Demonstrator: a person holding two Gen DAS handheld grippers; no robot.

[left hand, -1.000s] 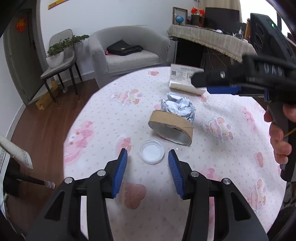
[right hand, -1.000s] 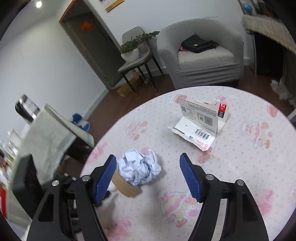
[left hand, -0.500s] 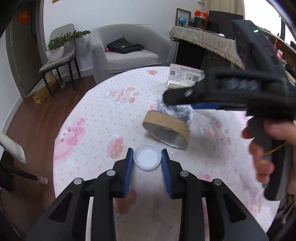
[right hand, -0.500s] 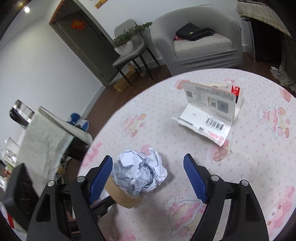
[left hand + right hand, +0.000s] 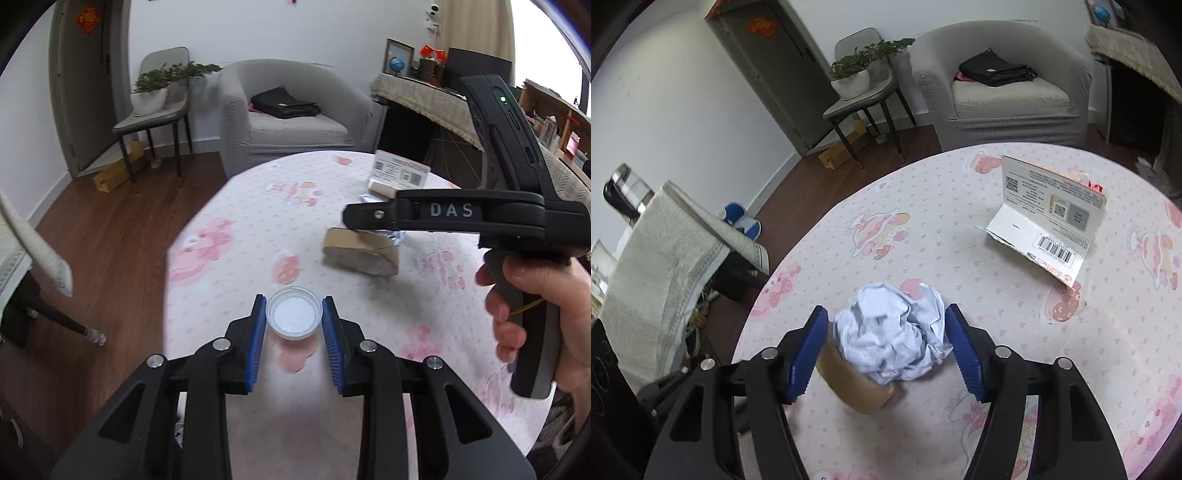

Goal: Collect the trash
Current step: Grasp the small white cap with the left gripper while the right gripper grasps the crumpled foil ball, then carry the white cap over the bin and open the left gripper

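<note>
Left tongs [image 5: 293,320] clench a clear lid [image 5: 294,318] above the pink bench [image 5: 229,266], while right tongs [image 5: 886,341] have just been narrowing around a paper ball [image 5: 892,334] beside a cardboard ring [image 5: 855,386], contact unclear.

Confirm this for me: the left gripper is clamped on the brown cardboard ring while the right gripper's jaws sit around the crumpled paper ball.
Not quite. The left gripper is clamped on the small clear plastic lid, not the cardboard ring, as the left wrist view shows. The right gripper does sit around the crumpled paper ball.
</note>
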